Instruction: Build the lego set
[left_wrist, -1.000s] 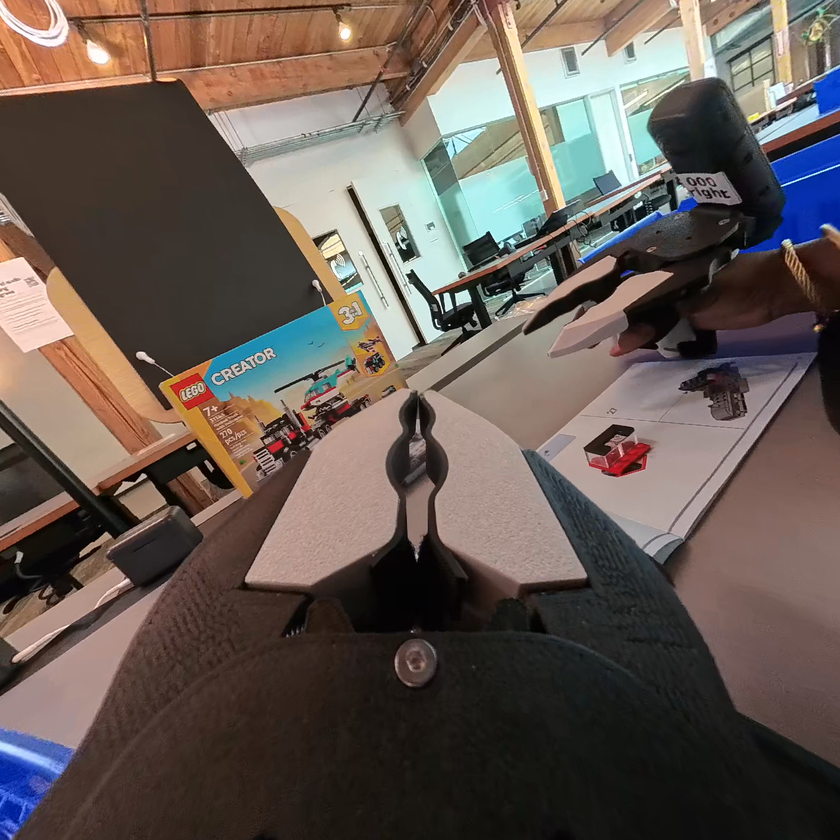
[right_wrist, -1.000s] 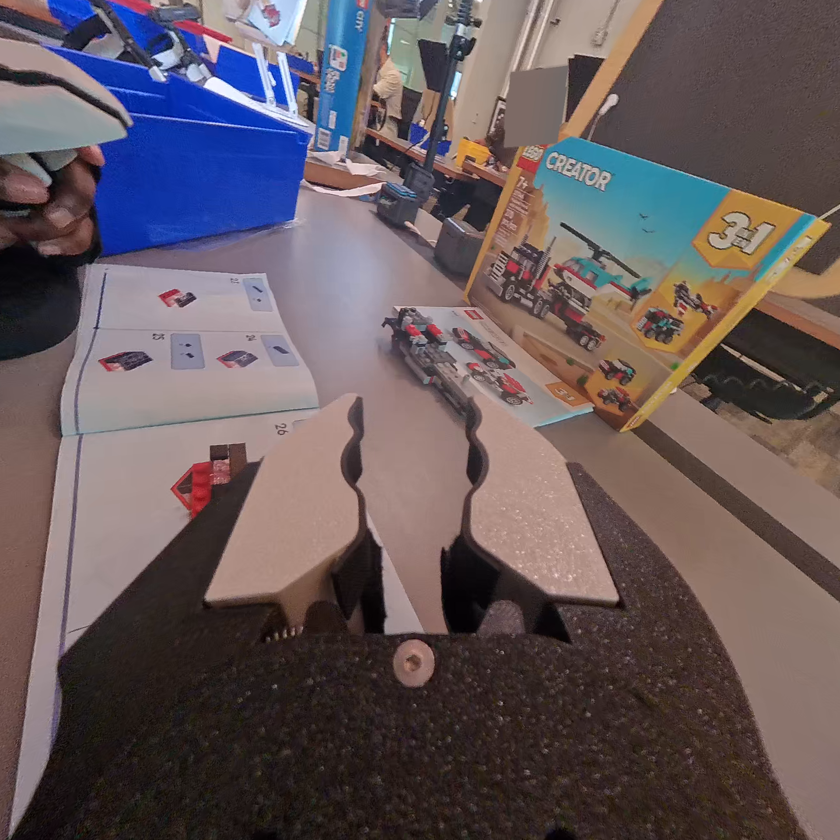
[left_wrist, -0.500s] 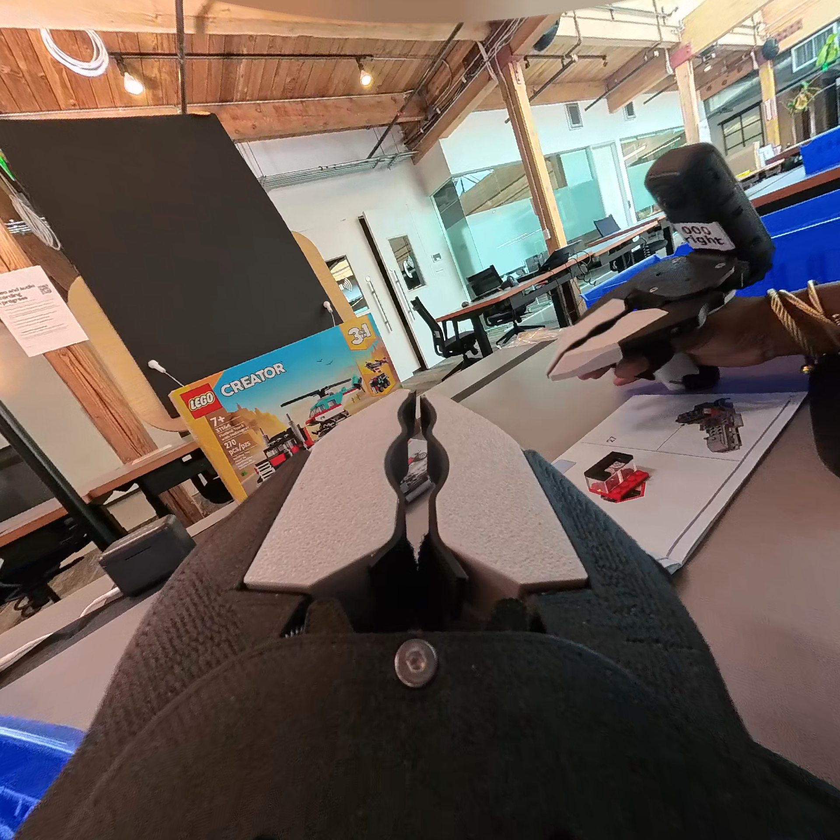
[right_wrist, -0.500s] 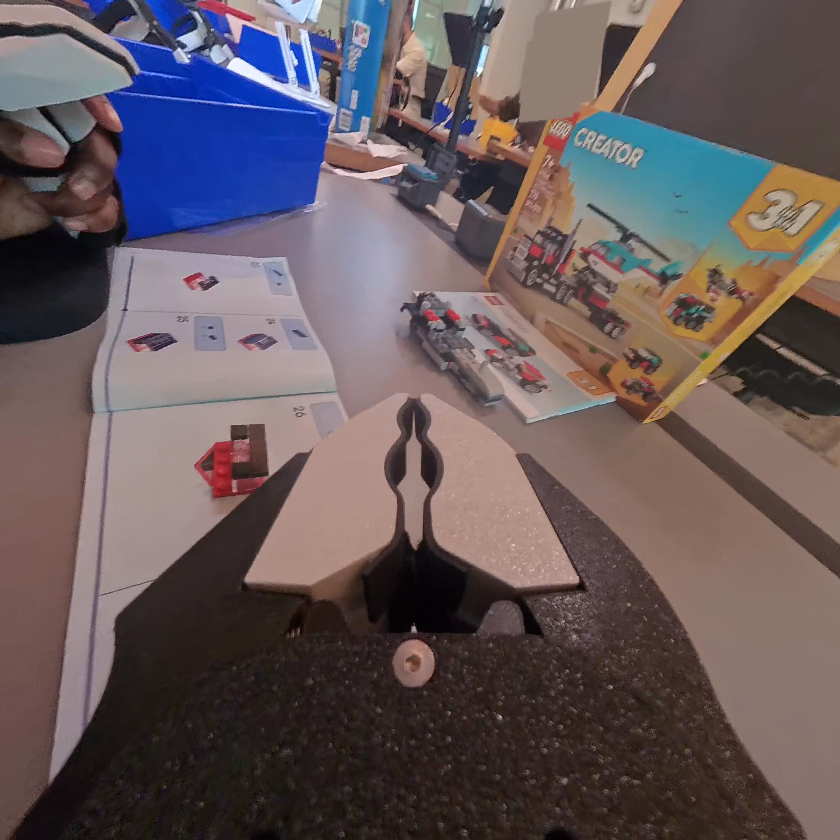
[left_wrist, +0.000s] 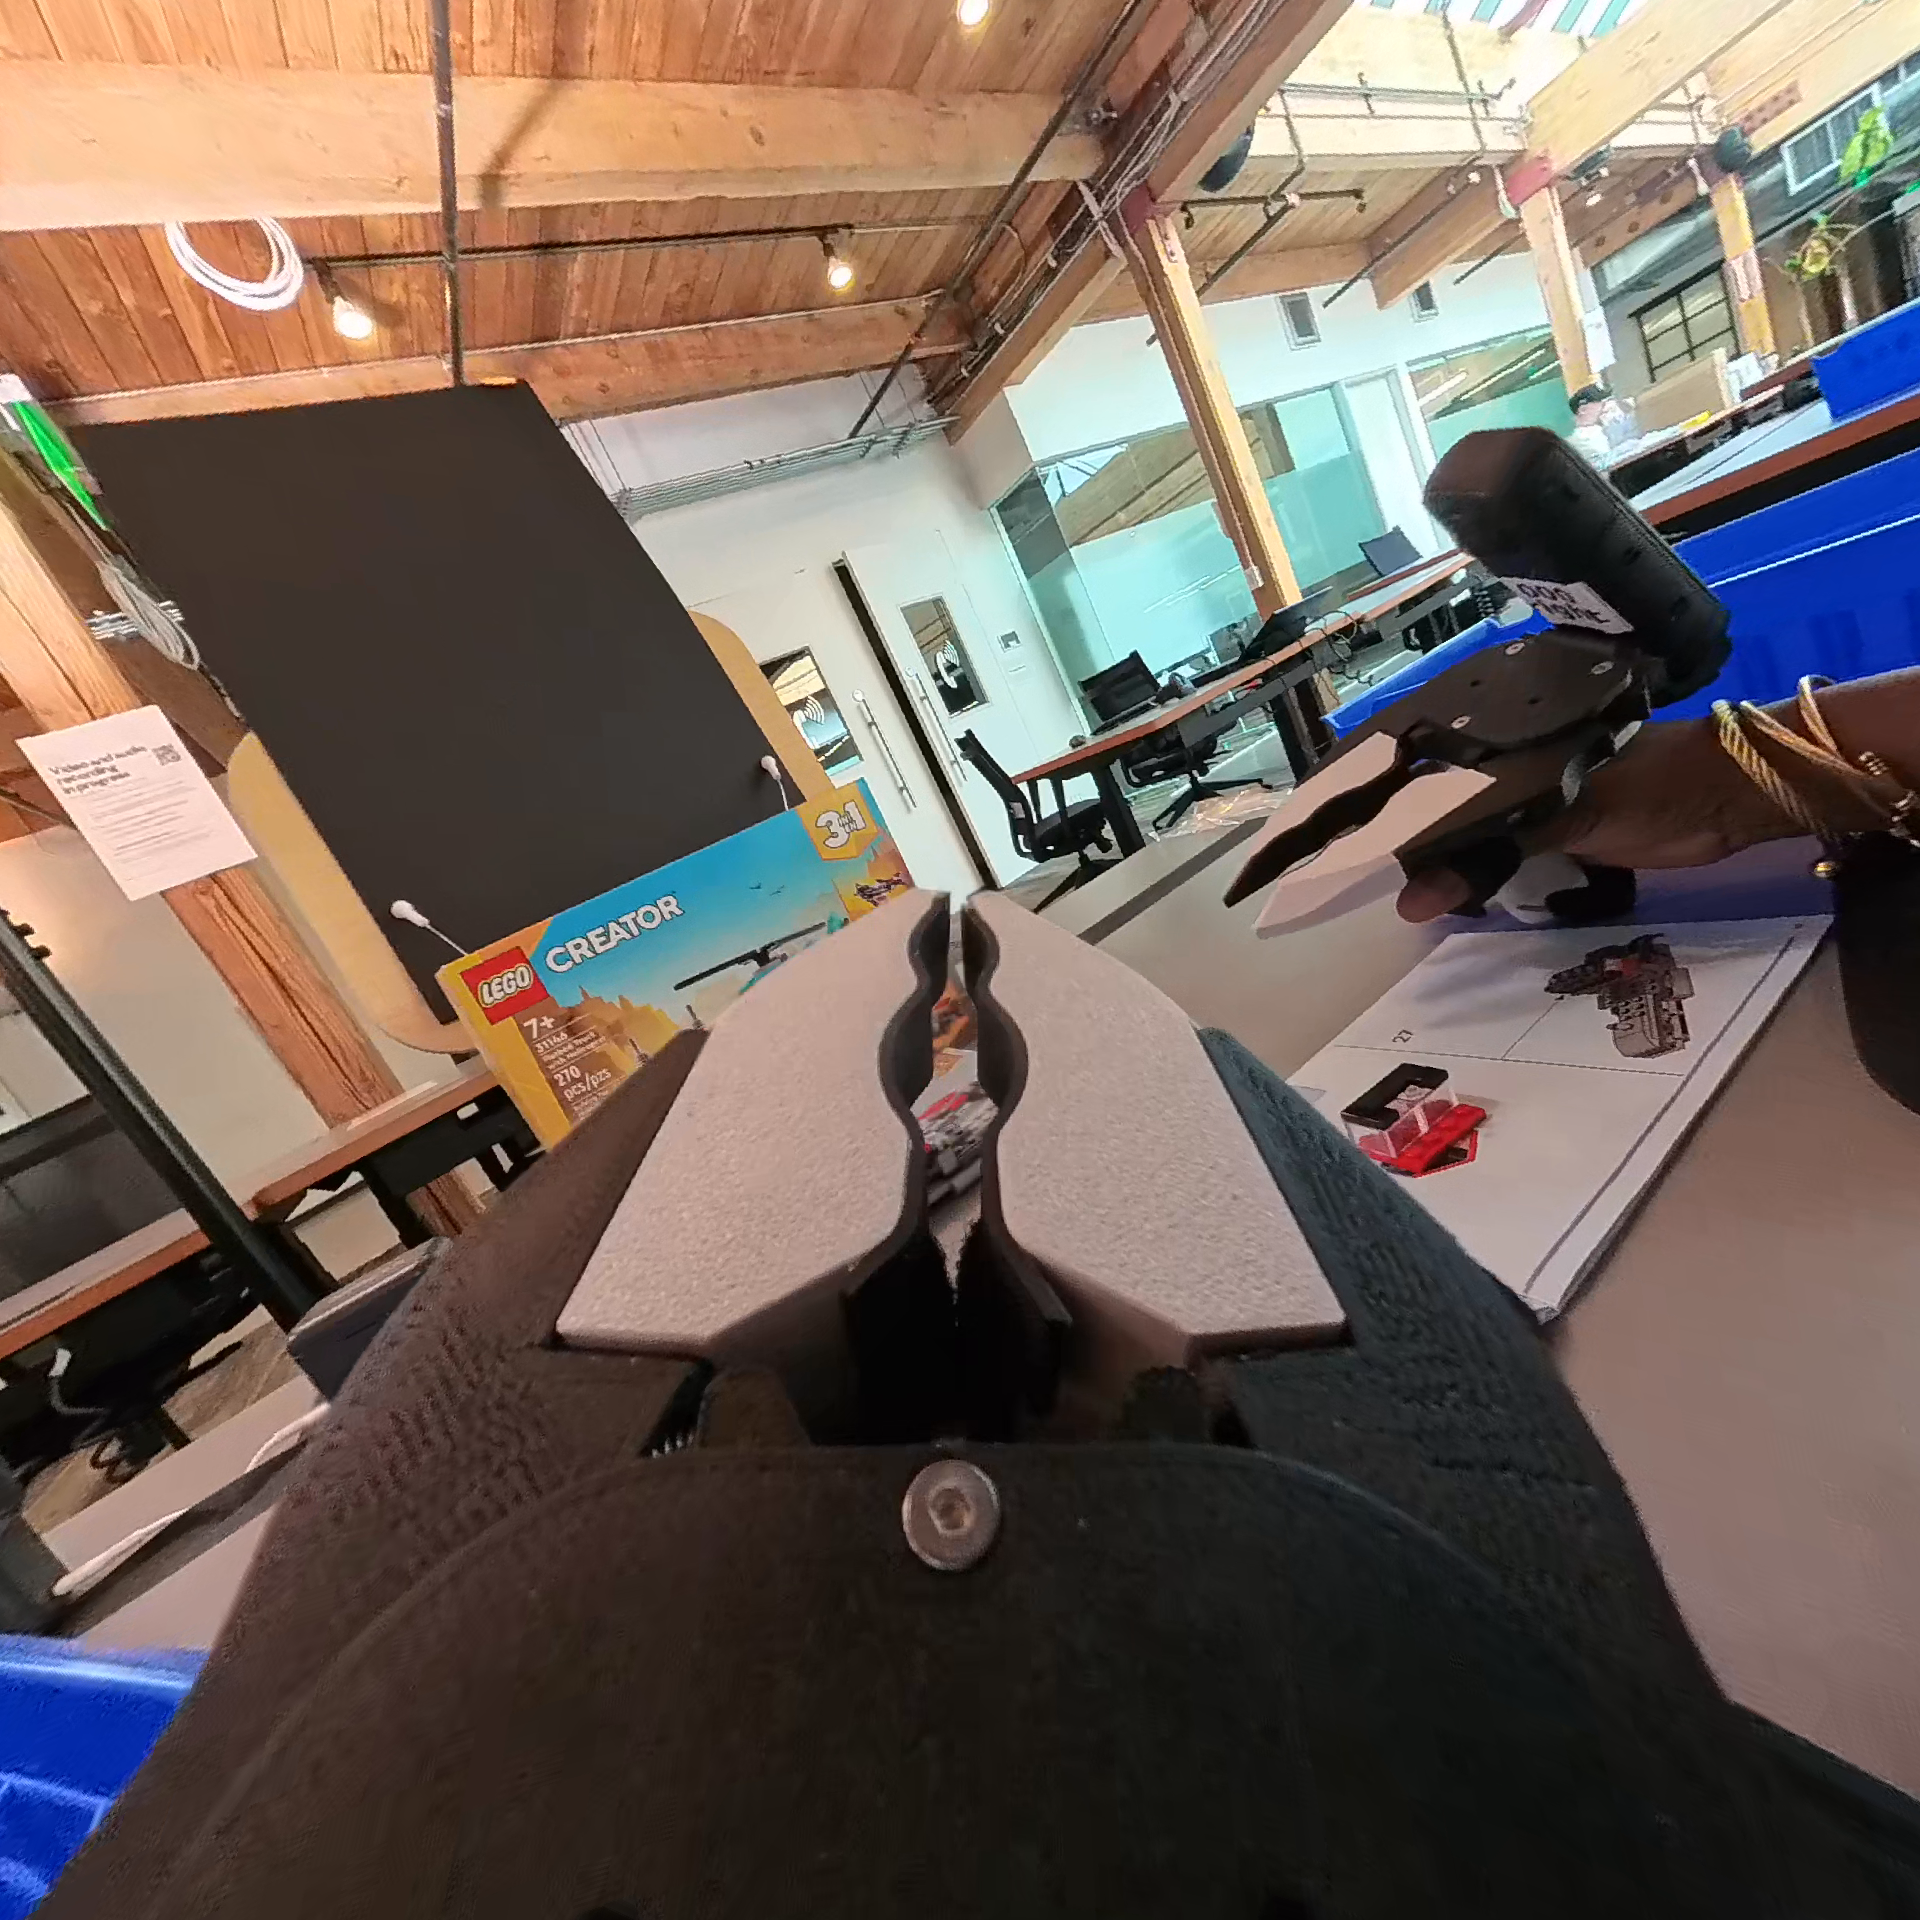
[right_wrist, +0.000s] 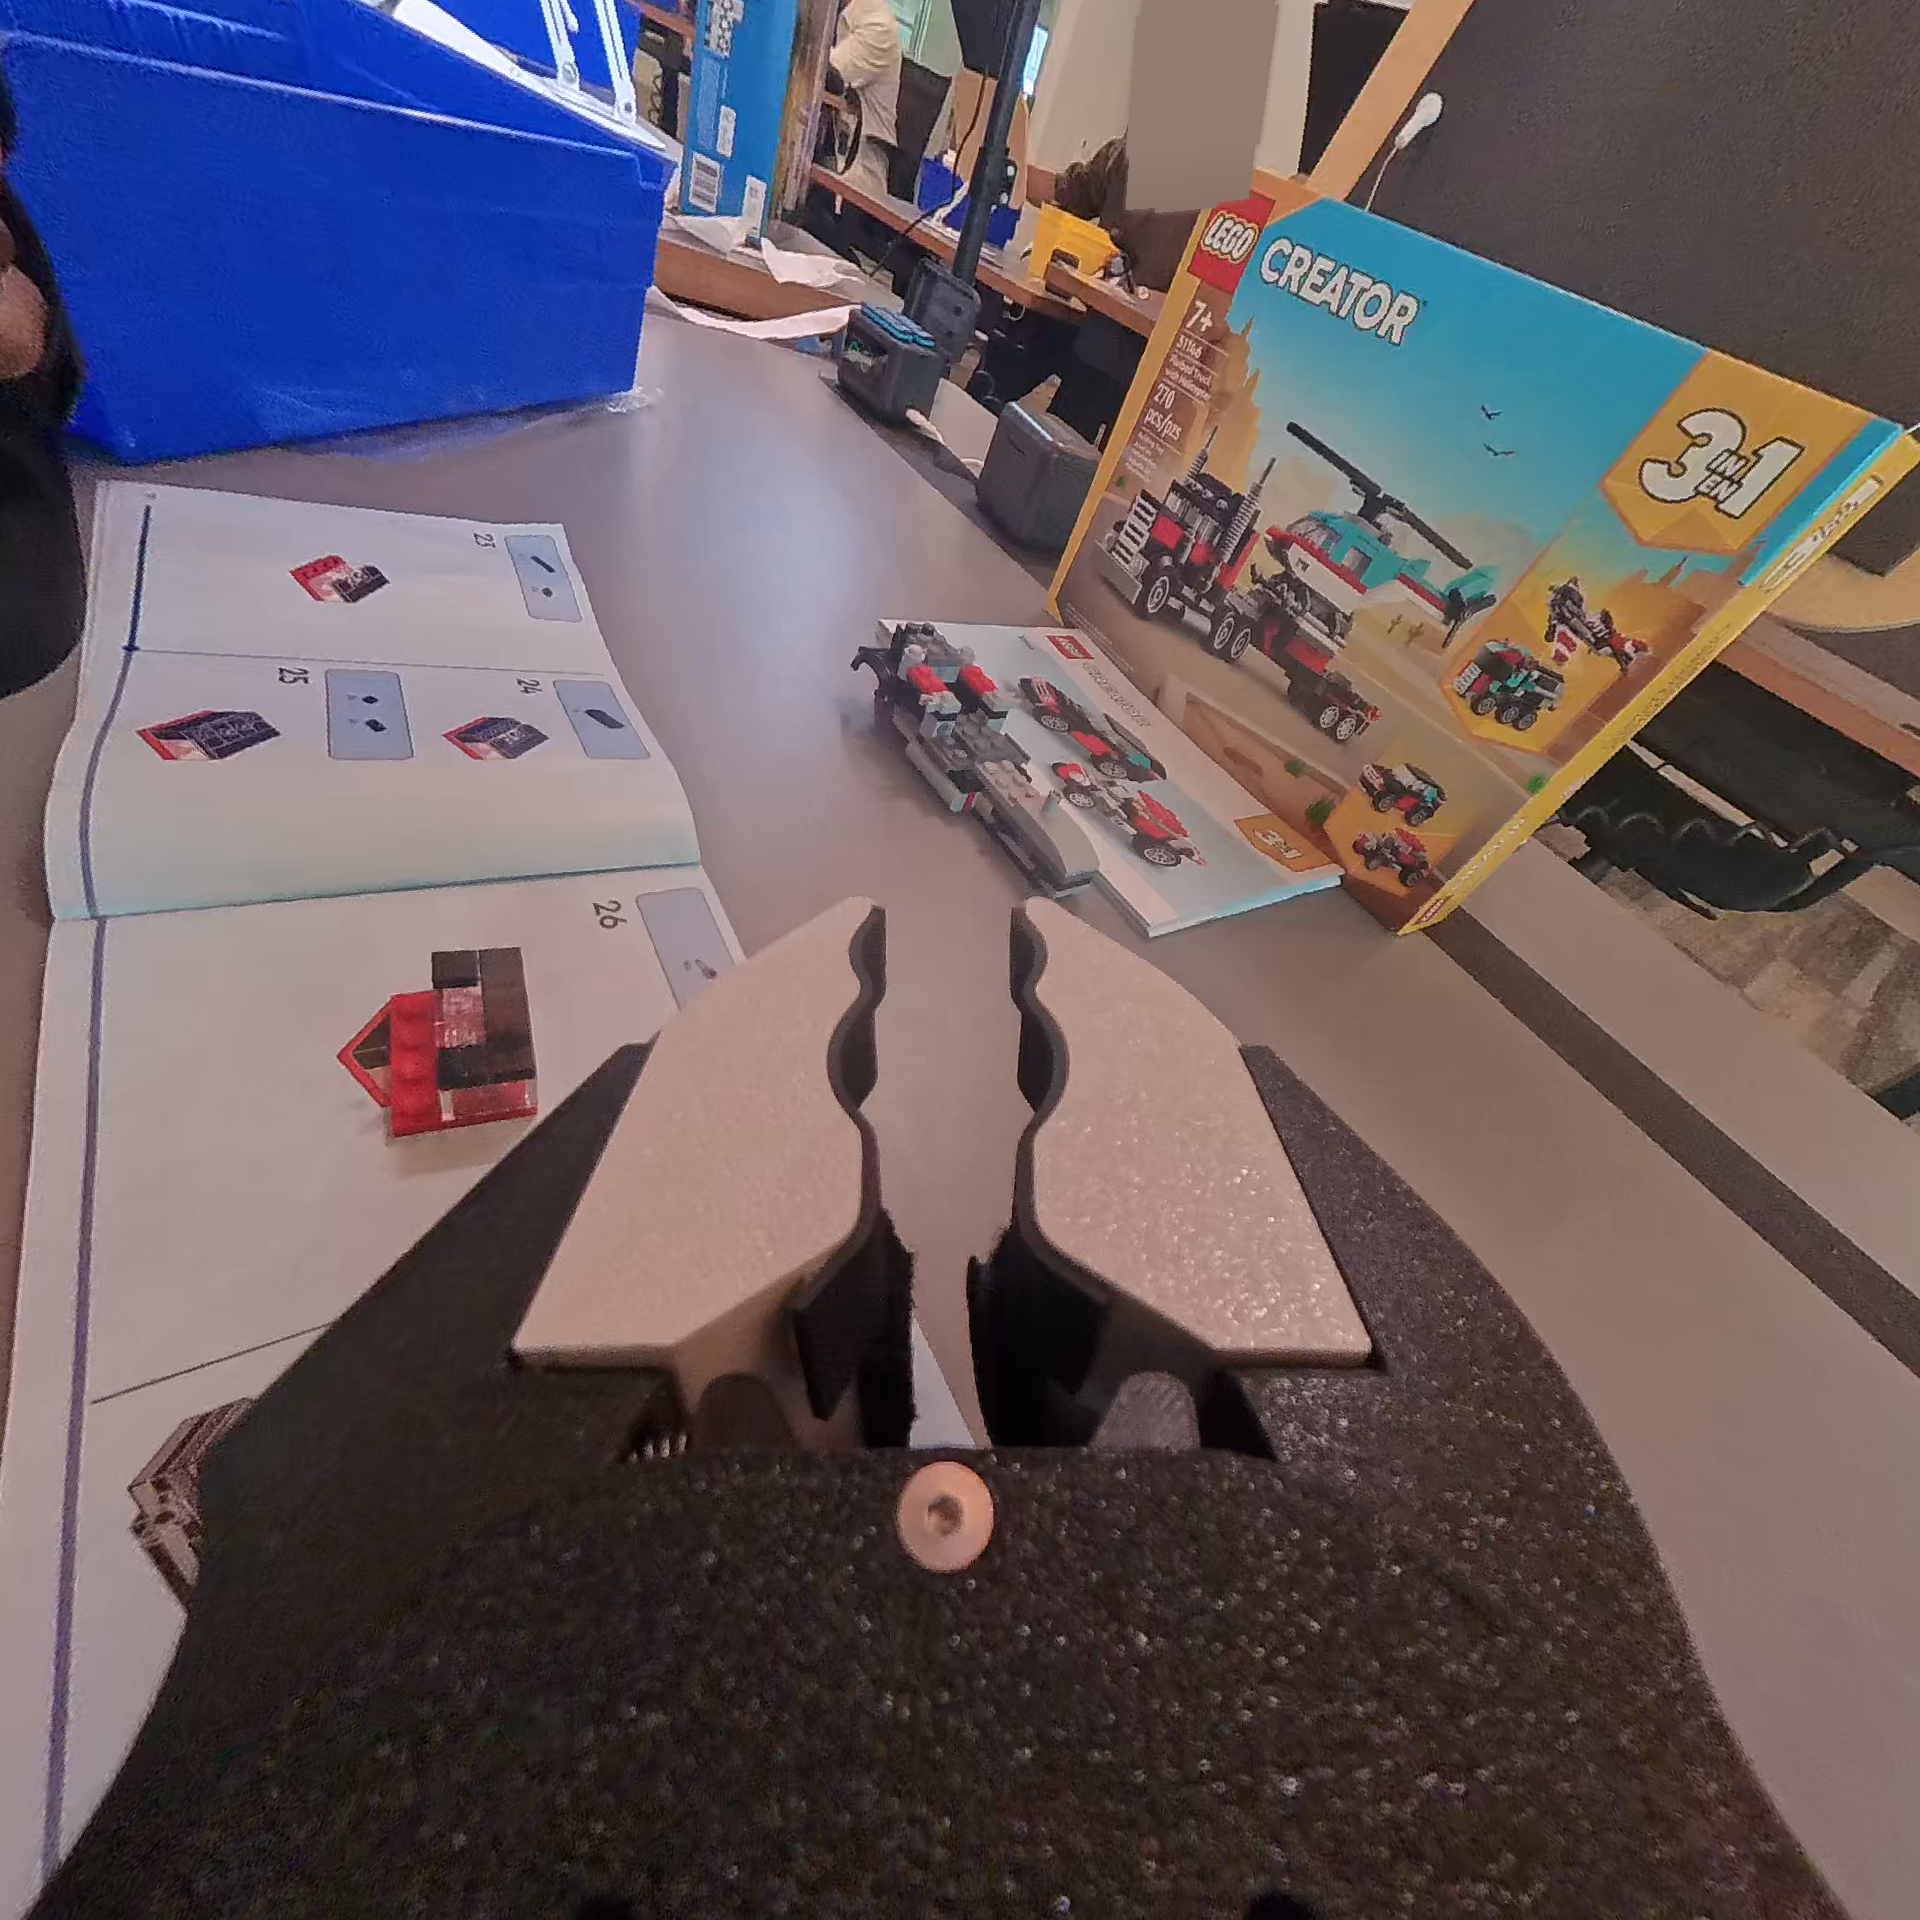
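Note:
A small red and black lego sub-assembly (right_wrist: 457, 1039) sits on the open instruction booklet (right_wrist: 343, 790); it also shows in the left wrist view (left_wrist: 1408, 1122). A long grey, black and red chassis build (right_wrist: 966, 748) lies on the table beside a second booklet (right_wrist: 1174, 790). My right gripper (right_wrist: 948, 920) is open and empty, just right of the sub-assembly and above the booklet's edge; the left wrist view shows it (left_wrist: 1252, 909) held above the table. My left gripper (left_wrist: 956, 902) is shut with nothing between its fingertips, raised and pointing towards the lego box (left_wrist: 644, 987).
The lego box (right_wrist: 1455, 520) stands at the back right of the grey table (right_wrist: 1558, 1299). A large blue bin (right_wrist: 312, 239) stands at the back left. Small dark devices (right_wrist: 1039, 473) sit behind the booklets. A person's hand (left_wrist: 1662, 821) holds the right gripper. Tip to tip, the grippers are about 20 centimeters apart.
The right gripper, open a second ago, shut on air and has now opened part way, and moved closer to the sub-assembly. The left gripper stayed shut and tilted upward.

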